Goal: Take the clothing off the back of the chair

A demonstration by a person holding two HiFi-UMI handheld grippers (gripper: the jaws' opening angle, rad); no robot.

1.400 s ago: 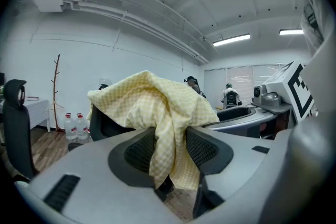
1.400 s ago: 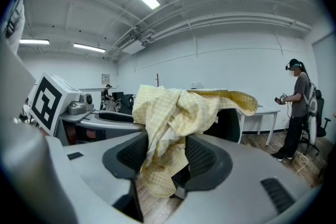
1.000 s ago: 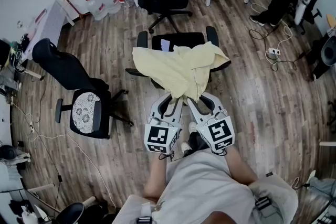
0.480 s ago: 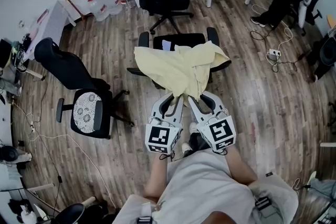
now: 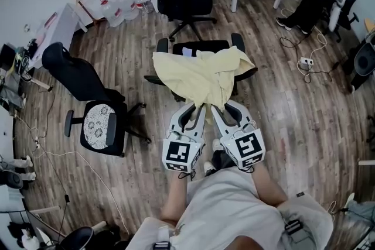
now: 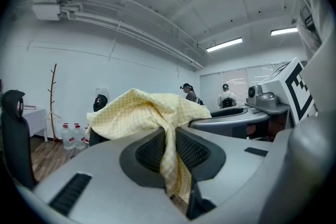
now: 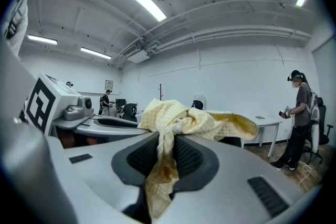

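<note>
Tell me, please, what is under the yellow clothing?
A black chair: its seat and both armrests show past the clothing. Its backrest is almost wholly covered, so little of it shows.

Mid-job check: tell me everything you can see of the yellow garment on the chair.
The yellow garment is pale, finely checked woven cloth, soft and crumpled. It drapes over the back of the black office chair, drooping at both sides. Its near edge is gathered into two bunches, one pinched in the left gripper, one in the right gripper; their fingers have just been closing on it.
</note>
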